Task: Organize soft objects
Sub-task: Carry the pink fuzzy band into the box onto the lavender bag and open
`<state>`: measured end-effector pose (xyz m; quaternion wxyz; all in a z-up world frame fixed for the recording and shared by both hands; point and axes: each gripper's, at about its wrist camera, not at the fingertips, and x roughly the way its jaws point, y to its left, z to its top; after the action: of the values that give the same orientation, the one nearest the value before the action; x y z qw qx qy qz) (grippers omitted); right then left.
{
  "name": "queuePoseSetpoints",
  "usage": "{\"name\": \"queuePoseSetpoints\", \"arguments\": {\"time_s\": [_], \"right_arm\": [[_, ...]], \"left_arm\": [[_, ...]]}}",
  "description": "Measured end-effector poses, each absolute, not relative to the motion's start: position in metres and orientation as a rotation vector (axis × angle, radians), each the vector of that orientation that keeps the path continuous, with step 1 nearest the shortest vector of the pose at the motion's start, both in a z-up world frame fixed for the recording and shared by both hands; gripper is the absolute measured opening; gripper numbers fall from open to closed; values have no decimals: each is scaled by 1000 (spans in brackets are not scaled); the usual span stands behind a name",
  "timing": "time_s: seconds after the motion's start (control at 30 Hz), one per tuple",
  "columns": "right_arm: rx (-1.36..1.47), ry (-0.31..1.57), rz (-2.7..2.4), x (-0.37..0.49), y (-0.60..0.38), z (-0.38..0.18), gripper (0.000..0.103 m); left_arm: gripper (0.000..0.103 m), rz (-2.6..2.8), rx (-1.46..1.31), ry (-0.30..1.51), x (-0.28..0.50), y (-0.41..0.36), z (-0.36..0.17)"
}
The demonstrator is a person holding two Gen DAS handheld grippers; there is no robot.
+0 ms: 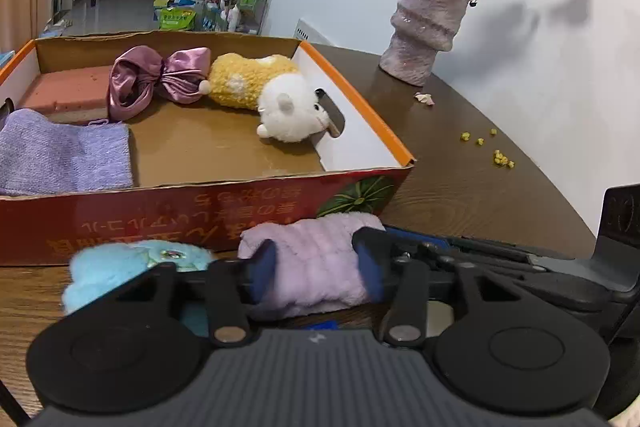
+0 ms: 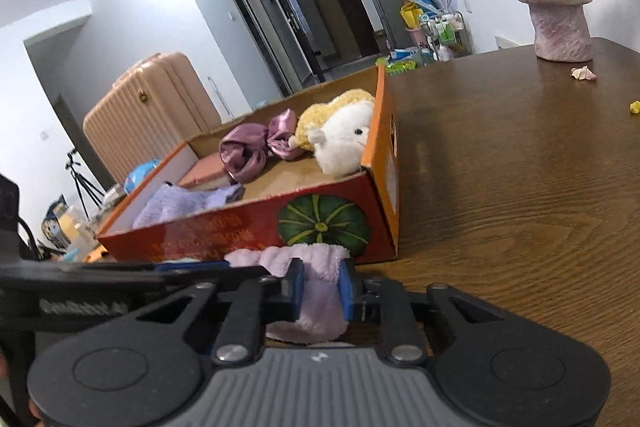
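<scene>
Both grippers on lilac fleece cloth (image 1: 316,263), near table edge, against box's front wall. Left gripper (image 1: 320,267) jaws straddle it wide; right gripper (image 2: 320,291) clamped on bunched end. Light, limp, compressible: likely sags, so grip both ends. Cardboard box (image 1: 200,211) beyond.

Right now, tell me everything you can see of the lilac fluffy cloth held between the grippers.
The lilac cloth is a soft, ribbed, fleecy piece, bunched rather than flat. It sits on the wooden table just in front of the red cardboard box. Both the left hand-held gripper and the right hand-held gripper pinch it between blue pads. A fluffy blue toy lies beside it.
</scene>
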<state>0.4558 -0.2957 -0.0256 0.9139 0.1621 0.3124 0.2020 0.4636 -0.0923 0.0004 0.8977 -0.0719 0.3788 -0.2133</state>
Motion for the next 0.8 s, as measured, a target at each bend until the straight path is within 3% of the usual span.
{"name": "queuePoseSetpoints", "arguments": {"time_s": [0.03,0.07,0.17,0.2,0.3,0.5,0.6,0.8], "right_arm": [[339,629,423,453,-297,-22,15],[339,615,433,451,-296,-19,14],[319,557,451,436,-294,0,11],[323,538,460,429,-294,6,4],[329,468,494,395,-294,31,4],[414,464,592,318,-296,41,4],[458,562,599,288,-288,13,4],[427,664,495,262,-273,-25,6]], "left_arm": [[23,-455,-157,786,462,-93,2],[17,-468,-169,788,461,-92,4],[9,-473,-150,732,445,-93,21],[9,-476,-146,707,436,-91,30],[9,-507,-153,635,401,-80,58],[17,-506,-175,546,307,-50,81],[34,-482,-238,592,268,-36,58],[43,-406,-273,707,226,-21,1]]}}
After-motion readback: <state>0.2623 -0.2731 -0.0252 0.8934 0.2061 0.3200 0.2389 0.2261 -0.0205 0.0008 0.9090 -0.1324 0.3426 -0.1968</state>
